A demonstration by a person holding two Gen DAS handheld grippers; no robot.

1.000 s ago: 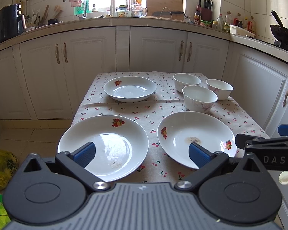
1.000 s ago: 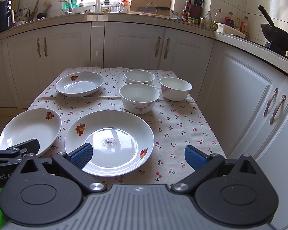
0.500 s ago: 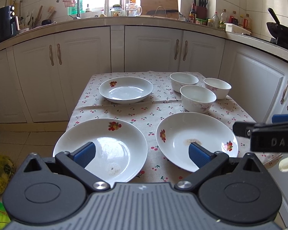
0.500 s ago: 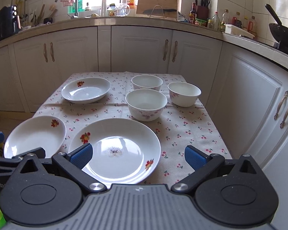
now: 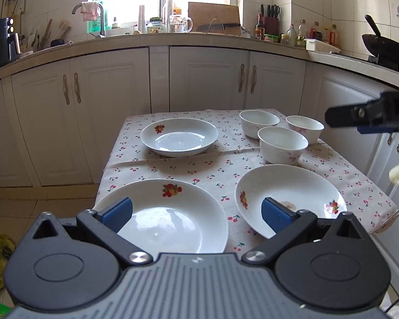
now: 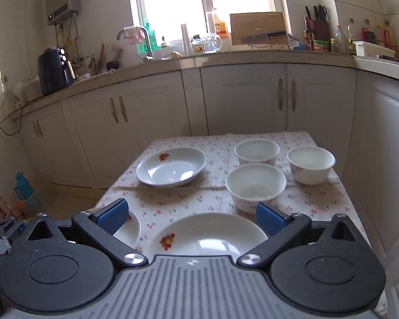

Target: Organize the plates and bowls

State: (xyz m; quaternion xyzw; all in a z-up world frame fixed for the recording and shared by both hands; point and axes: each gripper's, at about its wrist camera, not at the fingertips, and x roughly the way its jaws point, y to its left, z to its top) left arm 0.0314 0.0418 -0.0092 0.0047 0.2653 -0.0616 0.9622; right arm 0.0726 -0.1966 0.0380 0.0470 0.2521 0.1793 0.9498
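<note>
Where the right gripper point(image 6: 190, 215) body blocks its own view, the near right plate point(image 6: 207, 235) and near left plate point(image 6: 129, 228) are cut off. Both grippers have risen since a second ago; the left gripper point(image 5: 196, 212) and the right stay spread wide, holding nothing. Three white plates with fruit motifs and three bowls point(image 5: 282, 143) sit on the cherry-print counter point(image 5: 199, 167); the far plate point(image 5: 179, 137) lies left of the bowls.

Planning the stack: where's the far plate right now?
In the left wrist view, the far plate lies alone at the tablecloth's far left, beside the three bowls.
</note>
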